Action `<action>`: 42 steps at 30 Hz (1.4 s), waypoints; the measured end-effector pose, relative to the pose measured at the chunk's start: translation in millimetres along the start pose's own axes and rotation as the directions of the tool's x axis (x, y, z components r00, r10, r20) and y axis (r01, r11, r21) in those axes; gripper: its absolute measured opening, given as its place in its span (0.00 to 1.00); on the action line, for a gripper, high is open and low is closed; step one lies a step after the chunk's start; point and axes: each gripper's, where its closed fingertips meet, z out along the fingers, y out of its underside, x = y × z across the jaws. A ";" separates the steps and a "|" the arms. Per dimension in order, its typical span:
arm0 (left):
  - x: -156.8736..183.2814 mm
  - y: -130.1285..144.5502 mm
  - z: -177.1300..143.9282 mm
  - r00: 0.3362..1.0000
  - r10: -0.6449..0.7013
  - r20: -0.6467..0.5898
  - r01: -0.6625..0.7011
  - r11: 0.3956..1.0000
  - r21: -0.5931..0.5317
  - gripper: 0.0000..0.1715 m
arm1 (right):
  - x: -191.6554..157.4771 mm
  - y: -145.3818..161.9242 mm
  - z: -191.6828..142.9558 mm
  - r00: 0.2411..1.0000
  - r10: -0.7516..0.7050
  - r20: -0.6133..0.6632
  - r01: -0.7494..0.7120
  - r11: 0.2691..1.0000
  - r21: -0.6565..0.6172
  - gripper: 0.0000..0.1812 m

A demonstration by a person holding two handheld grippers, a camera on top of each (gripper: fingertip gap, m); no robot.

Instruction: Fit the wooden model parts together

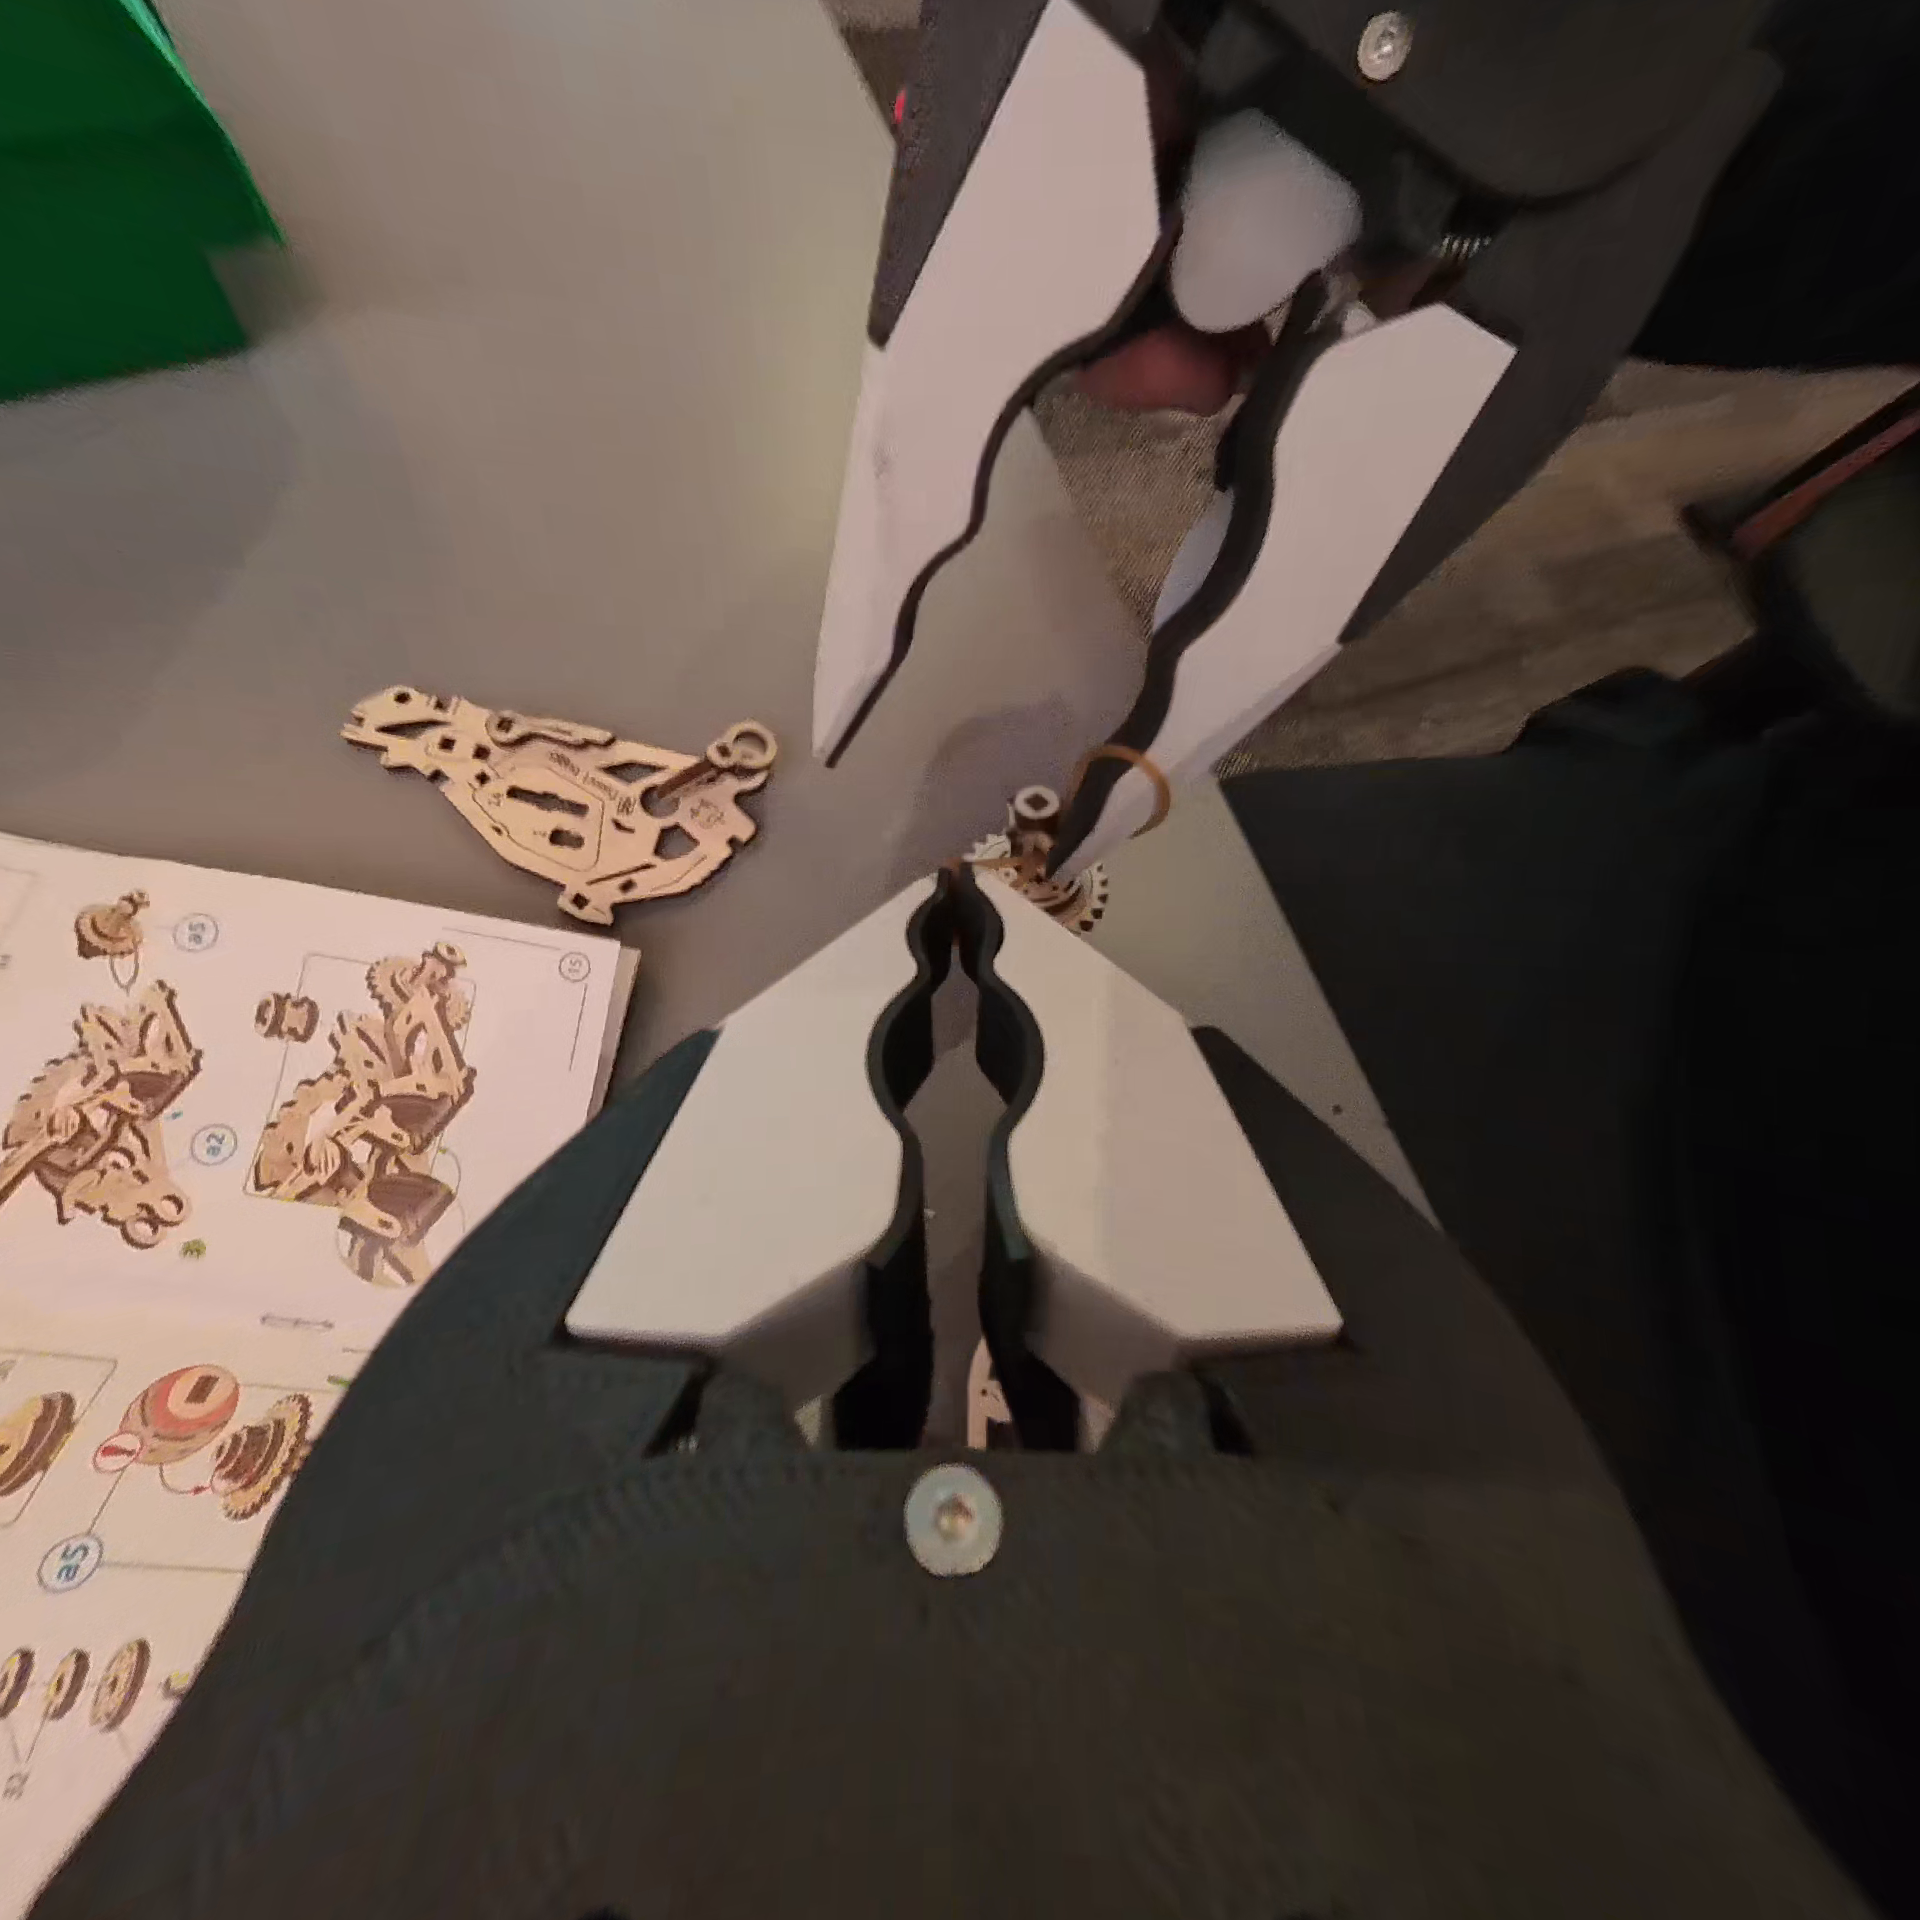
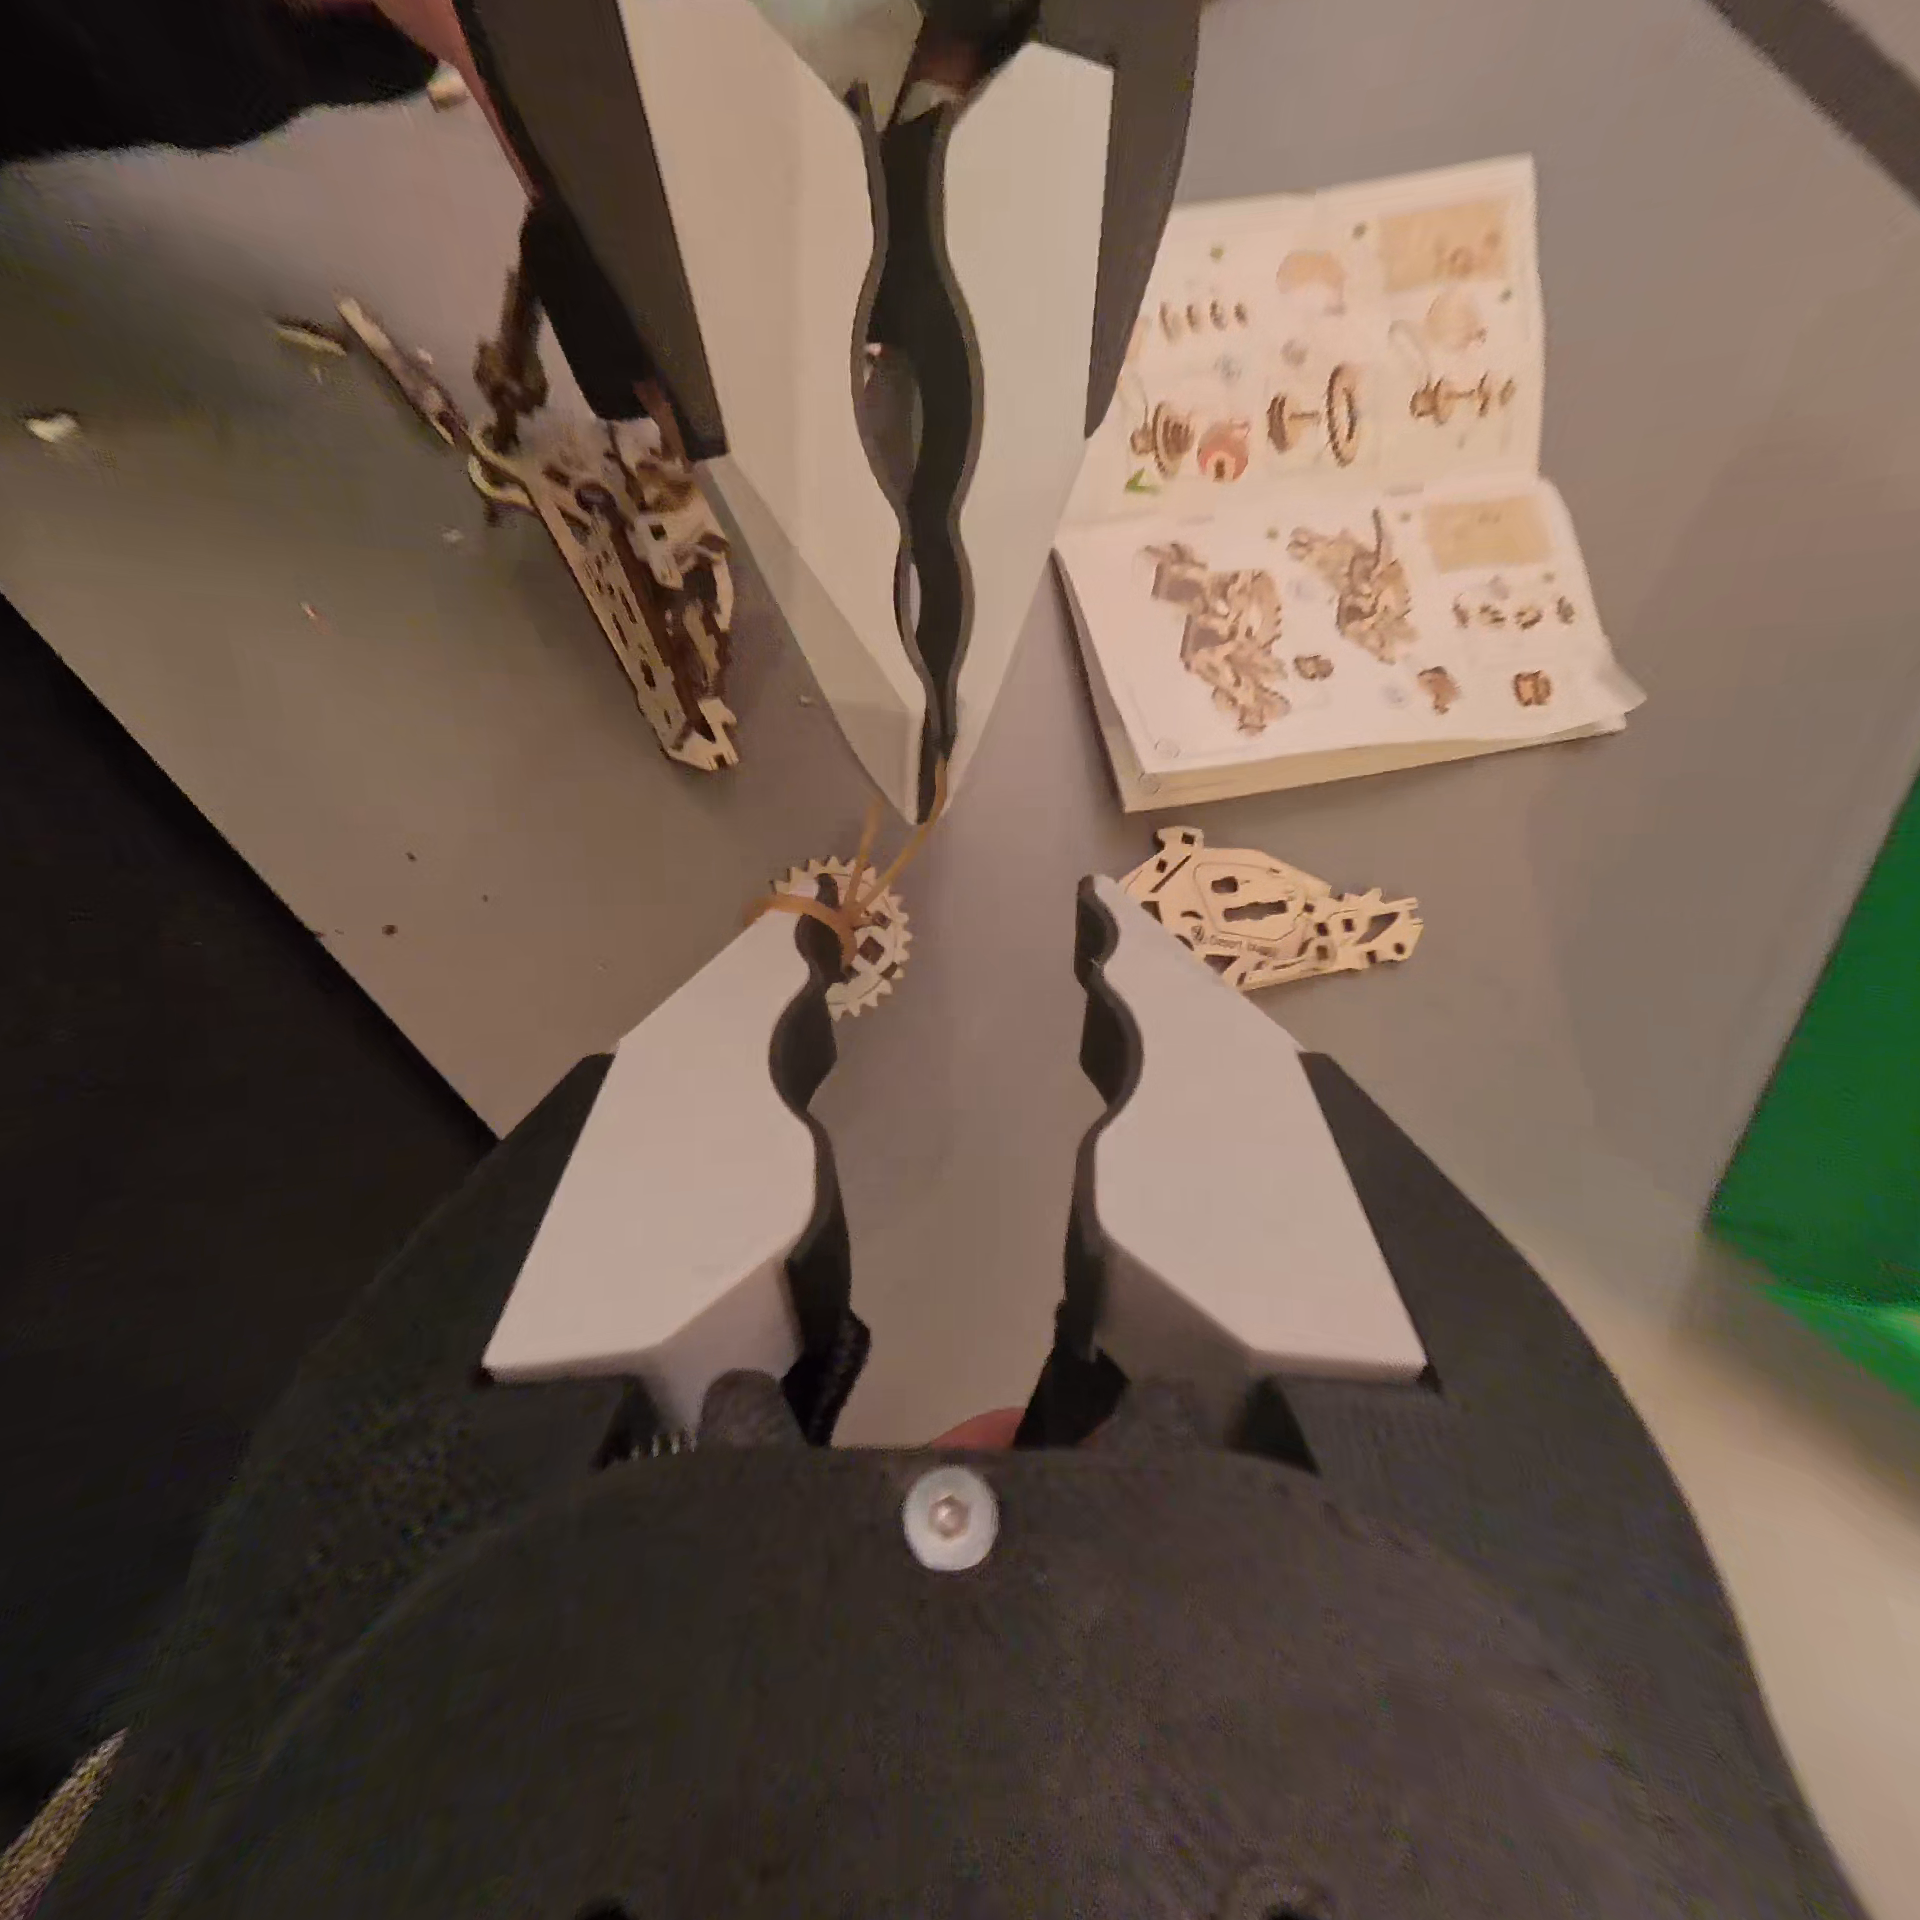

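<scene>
A small wooden gear [image 2: 868, 940] lies on the grey table [image 2: 468, 831] with a tan rubber band [image 2: 904, 842] caught on it. My left gripper [image 1: 961, 883] is shut on the far end of the band and also shows from above in the right wrist view [image 2: 930, 779]. My right gripper [image 2: 945, 914] is open, and the band loops around its left fingertip [image 2: 800, 940] beside the gear. In the left wrist view the right gripper [image 1: 945, 810] comes down from the top, with the band [image 1: 1117, 750] hooked on one finger over the gear [image 1: 1081, 899].
A flat cut-out wooden plate [image 2: 1268, 930] lies right of the gear, also in the left wrist view [image 1: 566, 800]. A partly built wooden model [image 2: 644, 582] stands at the back left. An open instruction booklet [image 2: 1351, 540] and a green object [image 2: 1829, 1143] are to the right. The table edge runs close on the left. The tips of both grippers are at nearly the same place.
</scene>
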 end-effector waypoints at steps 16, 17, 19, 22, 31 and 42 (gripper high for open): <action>-25.0 8.5 7.9 0.994 0.084 0.070 -0.068 0.975 -0.210 0.00 | 3.9 21.6 7.0 0.991 0.104 0.078 -0.111 0.990 0.090 0.30; -28.1 10.0 8.6 0.993 0.089 0.075 -0.071 0.972 -0.225 0.00 | 3.5 23.0 7.2 0.990 0.111 0.082 -0.118 0.989 0.091 0.30; -29.0 10.2 10.4 0.995 0.084 0.056 -0.070 0.971 -0.229 0.00 | 3.2 26.0 7.6 0.989 0.121 0.085 -0.129 0.987 0.095 0.30; -32.5 13.5 12.8 0.995 0.087 0.049 -0.072 0.965 -0.252 0.00 | 5.7 31.8 7.9 0.990 0.122 0.066 -0.128 0.988 0.092 0.30; -33.3 13.7 17.4 0.997 0.069 0.020 -0.063 0.969 -0.240 0.00 | 5.3 23.8 4.9 1.000 0.000 0.024 -0.004 0.988 0.155 0.09; -30.4 10.3 15.6 0.997 0.070 0.007 -0.067 0.973 -0.222 0.00 | 7.5 37.6 -7.2 0.996 0.006 0.087 -0.019 0.988 0.150 0.13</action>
